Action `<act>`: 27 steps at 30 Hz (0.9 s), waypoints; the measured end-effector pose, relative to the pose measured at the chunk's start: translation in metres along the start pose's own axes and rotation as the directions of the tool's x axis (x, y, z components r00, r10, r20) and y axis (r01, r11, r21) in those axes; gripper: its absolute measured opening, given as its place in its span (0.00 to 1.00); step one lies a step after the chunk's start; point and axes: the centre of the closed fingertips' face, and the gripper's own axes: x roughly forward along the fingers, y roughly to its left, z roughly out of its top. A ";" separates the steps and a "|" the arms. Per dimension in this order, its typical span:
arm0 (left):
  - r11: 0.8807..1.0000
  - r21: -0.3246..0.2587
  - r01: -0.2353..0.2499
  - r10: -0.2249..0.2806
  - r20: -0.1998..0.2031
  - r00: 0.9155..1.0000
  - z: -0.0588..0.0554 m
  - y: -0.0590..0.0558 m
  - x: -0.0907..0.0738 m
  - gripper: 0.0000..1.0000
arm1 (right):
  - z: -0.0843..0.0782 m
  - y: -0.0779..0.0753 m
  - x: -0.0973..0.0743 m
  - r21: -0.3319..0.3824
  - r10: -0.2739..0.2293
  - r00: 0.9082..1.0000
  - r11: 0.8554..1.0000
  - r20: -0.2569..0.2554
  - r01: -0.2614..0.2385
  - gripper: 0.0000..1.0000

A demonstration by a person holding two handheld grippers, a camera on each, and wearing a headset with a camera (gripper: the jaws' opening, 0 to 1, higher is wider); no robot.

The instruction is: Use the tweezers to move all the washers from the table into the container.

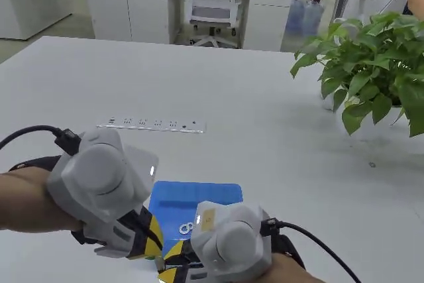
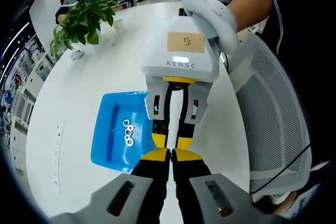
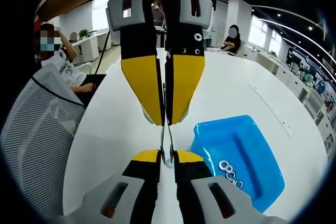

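several washers lie in the blue container on the desk, just on the far side of the tweezers. the left claw and the right claw, tip to tip, both pinch the tweezers. this is likely a regrip, and the next move needs one firm hold. the right claw's body reads "xense".
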 end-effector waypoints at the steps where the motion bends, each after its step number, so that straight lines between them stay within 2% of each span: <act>1: 1.000 -0.001 0.001 -0.001 0.000 1.000 0.000 0.000 0.001 0.06 | 0.000 0.000 0.000 0.001 0.001 1.000 1.000 -0.001 -0.001 0.12; 17: 1.000 -0.017 0.013 -0.013 -0.001 1.000 -0.008 0.000 0.010 0.06 | -0.009 0.002 0.010 0.017 0.020 1.000 1.000 -0.010 -0.019 0.12; 27: 1.000 -0.025 0.010 -0.010 0.009 1.000 -0.007 0.003 0.011 0.06 | -0.010 0.000 0.012 0.020 0.024 1.000 1.000 -0.010 -0.024 0.12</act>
